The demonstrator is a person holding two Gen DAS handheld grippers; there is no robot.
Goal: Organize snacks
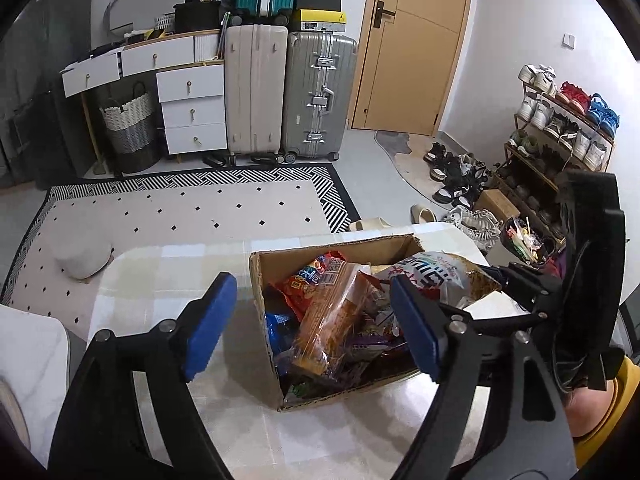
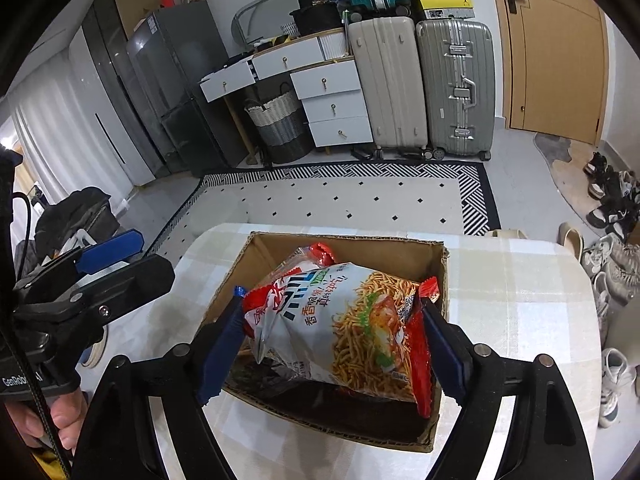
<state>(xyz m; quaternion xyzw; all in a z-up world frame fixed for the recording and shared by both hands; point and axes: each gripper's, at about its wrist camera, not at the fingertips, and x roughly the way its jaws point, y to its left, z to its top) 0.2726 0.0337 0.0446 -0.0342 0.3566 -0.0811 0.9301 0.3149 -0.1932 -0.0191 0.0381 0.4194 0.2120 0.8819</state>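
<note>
Snack bag [image 2: 344,328] clenched in right claw [image 2: 336,344] over snack-filled box [image 2: 436,256]; left claw [image 1: 312,328] released.

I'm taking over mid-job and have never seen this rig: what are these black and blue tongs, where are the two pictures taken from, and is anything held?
No robot here: a person carries a two-finger gripper in each hand, each with a camera looking along its fingers. The left gripper is open and empty beside the cardboard box of snacks on the checked tablecloth. The right gripper has its pads against both ends of a noodle snack bag above that box.
</note>
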